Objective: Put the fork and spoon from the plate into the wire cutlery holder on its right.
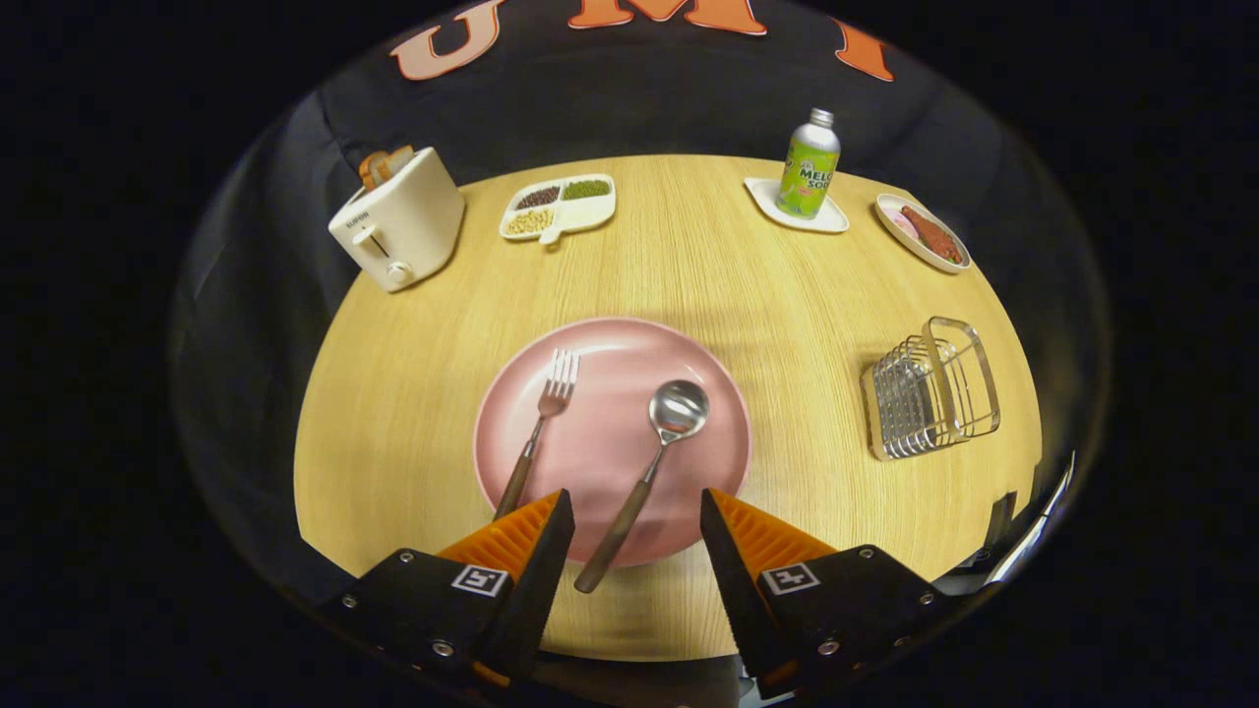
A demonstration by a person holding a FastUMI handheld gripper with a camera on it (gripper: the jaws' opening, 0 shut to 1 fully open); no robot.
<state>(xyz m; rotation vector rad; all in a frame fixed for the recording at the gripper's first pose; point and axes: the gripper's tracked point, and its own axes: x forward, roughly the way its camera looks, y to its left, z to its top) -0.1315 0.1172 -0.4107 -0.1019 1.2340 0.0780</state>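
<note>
The gripper (635, 511) hangs over the near edge of a round wooden table (413, 393), its two fingers spread wide apart and holding nothing. Between the fingers lies the wooden handle end of the spoon (644, 472), which runs past the near rim of the plate and up to its shiny bowl, resting face up toward the plate's middle. The pink plate (610, 388) sits just ahead of the fingers, flat on the table. The fork (539, 433) lies on the plate's left side, its tines pointing away from the gripper and its dark handle reaching back over the rim to the left finger, whose tip covers its end.

To the right of the plate, well apart from it, stands the wire cutlery holder (931, 388), close to the table's right edge.

Farther back, a cream toaster (398, 218) with bread in its slot stands at the far left. Beside it is a white divided dish (558, 206) holding beans and grains. At the far right a green drink bottle (809, 165) stands upright on a small white tray (831, 221), and next to that is a small oval dish (925, 236) with food on it.

The table has a pale wood grain. Dark cloth hangs behind and around it.
</note>
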